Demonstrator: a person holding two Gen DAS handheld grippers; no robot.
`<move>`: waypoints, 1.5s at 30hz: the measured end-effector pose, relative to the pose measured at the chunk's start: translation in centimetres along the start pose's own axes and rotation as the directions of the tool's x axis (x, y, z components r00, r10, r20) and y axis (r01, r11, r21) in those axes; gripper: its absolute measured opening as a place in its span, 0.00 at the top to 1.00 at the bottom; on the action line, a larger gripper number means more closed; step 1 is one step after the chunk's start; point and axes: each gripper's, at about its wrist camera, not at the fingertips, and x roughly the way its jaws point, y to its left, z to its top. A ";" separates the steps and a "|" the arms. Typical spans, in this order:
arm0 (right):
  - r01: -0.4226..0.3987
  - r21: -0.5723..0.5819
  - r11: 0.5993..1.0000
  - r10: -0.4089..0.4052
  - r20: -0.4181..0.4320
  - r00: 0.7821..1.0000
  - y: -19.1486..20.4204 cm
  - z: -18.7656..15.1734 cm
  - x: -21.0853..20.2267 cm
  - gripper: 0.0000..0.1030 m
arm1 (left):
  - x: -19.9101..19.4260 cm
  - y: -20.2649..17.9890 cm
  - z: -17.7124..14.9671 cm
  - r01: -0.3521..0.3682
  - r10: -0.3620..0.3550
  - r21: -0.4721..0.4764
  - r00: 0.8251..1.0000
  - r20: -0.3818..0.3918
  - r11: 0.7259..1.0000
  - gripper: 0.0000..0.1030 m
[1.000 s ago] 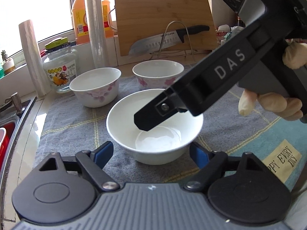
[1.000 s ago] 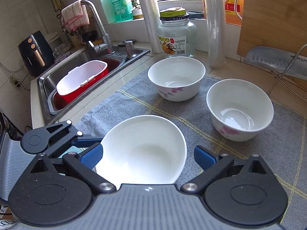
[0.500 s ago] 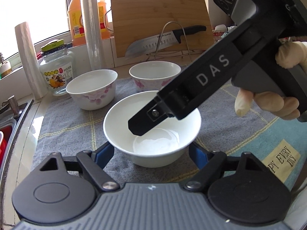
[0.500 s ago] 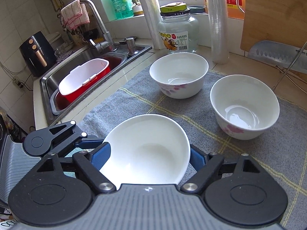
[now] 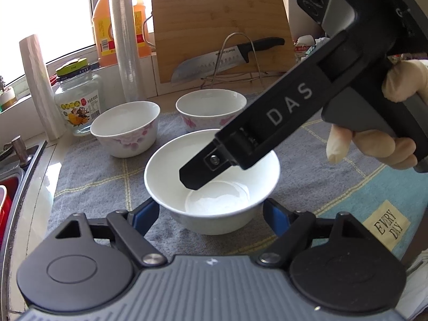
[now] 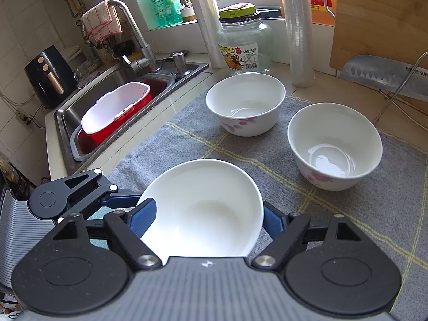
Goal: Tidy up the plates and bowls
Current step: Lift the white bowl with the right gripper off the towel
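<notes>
A plain white bowl [image 5: 214, 187] sits on the grey mat [image 5: 93, 176]. My left gripper [image 5: 211, 210] is shut on its lower wall, a blue pad against each side. From the right, my right gripper [image 6: 206, 215] reaches over the same bowl [image 6: 203, 208]. Its jaws are closing with the bowl between them, the pads level with the rim on either side and not clearly pressing. One of its fingers [image 5: 203, 169] hangs over the bowl's inside. Two flowered bowls [image 5: 125, 131] [image 5: 211, 107] stand further back on the mat.
A glass jar [image 6: 244, 48], two film rolls [image 6: 297, 26], an oil bottle [image 5: 107, 32], a cutting board [image 5: 222, 26] and a knife on a wire rack [image 5: 227, 58] line the back. The sink [image 6: 107, 101] with a red tub [image 6: 115, 112] lies left.
The right gripper's jaws have narrowed from wide open to close beside the bowl's rim. The left pads have drawn in slightly onto the bowl. Neither hand has shifted.
</notes>
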 end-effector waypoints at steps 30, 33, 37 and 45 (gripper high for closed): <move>0.113 0.114 0.987 -0.122 0.068 0.990 -5.1 -4.9 -8.2 0.15 | 2.9 -8.4 3.6 0.130 -0.126 0.126 0.991 -0.034 0.984 0.18; 0.129 0.137 0.982 -0.140 0.072 0.988 -5.9 -5.7 -9.0 0.15 | 3.5 -9.4 4.0 0.152 -0.148 0.141 0.988 -0.040 0.978 0.18; 0.147 0.170 0.974 -0.161 0.072 0.984 -7.0 -6.5 -9.7 0.15 | 4.3 -10.6 4.3 0.179 -0.174 0.158 0.984 -0.048 0.971 0.18; 0.179 0.204 0.962 -0.197 0.072 0.978 -8.7 -7.6 -10.7 0.15 | 5.7 -12.3 5.0 0.215 -0.207 0.175 0.976 -0.065 0.961 0.18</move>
